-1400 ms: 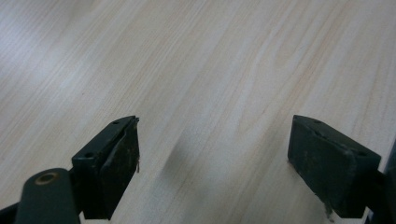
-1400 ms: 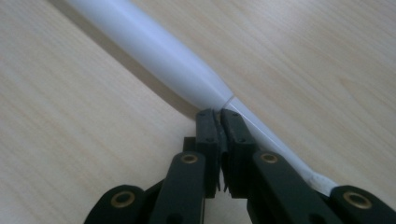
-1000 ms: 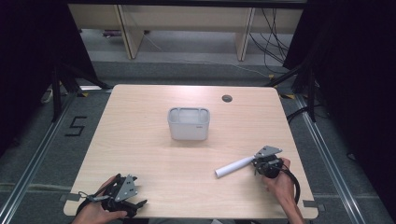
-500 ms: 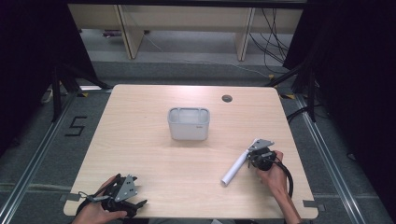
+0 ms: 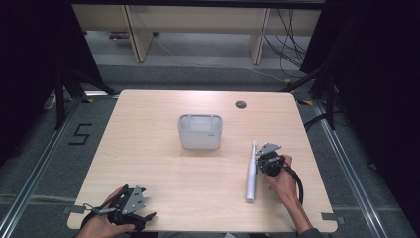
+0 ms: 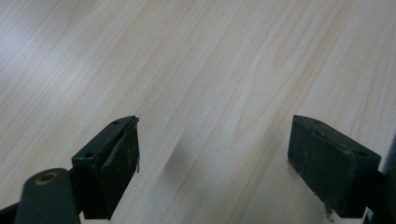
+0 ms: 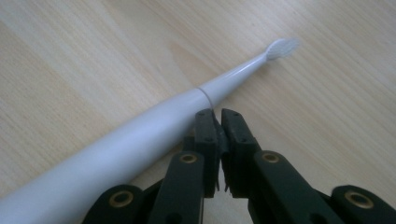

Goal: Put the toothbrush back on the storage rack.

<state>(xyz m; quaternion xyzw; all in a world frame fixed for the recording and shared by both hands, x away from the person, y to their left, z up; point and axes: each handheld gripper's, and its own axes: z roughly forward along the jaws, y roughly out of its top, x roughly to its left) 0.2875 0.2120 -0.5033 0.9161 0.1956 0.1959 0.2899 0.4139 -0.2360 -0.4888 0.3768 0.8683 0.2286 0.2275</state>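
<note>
Table (image 5: 163, 163) evenly lit from above, surroundings sank into black. High view soft, low detail. Gripper views were bright; toothbrush (image 7: 140, 135) blurred near lens, faint sheen on its neck.

A white toothbrush (image 5: 251, 173) lies beside the black right claw (image 5: 261, 157); beyond it, a grey tub (image 5: 200, 131) sits on the pale wood-grain table (image 5: 148, 148).
</note>
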